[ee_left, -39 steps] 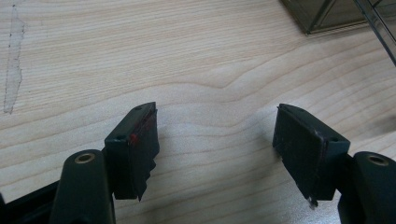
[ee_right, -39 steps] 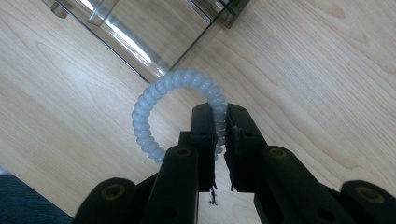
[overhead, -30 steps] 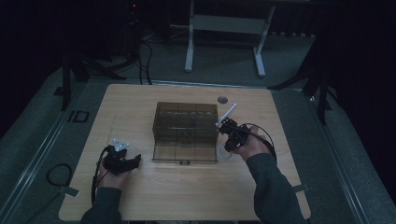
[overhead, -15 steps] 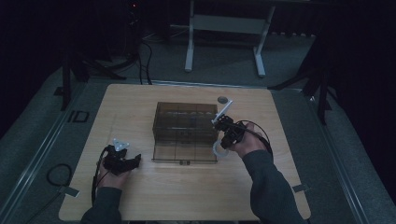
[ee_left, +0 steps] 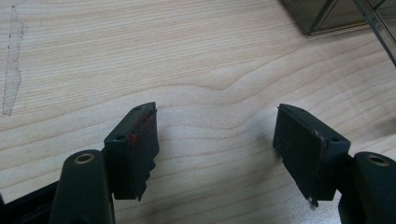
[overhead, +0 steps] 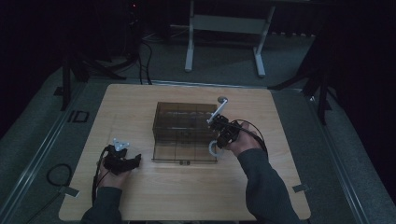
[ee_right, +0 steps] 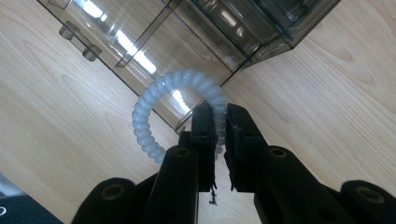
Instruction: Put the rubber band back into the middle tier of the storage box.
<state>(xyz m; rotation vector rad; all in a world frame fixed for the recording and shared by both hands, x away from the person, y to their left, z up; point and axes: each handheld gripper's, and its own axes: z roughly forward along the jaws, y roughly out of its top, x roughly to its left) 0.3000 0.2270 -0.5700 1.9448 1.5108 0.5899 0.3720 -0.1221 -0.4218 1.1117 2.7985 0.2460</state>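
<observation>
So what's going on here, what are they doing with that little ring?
A person at a wooden table holds a gripper in each hand. The right gripper is clamped on a pale coiled hair tie, held just above the front edge of a smoky clear plastic organizer box. The left gripper rests open over bare table, holding nothing.

My left gripper (ee_left: 217, 149) hung over the bare wooden table (ee_left: 196, 60), its two black jaws standing wide apart with nothing between them. A corner of the smoky clear plastic box (ee_left: 334, 16) sat far right.
</observation>
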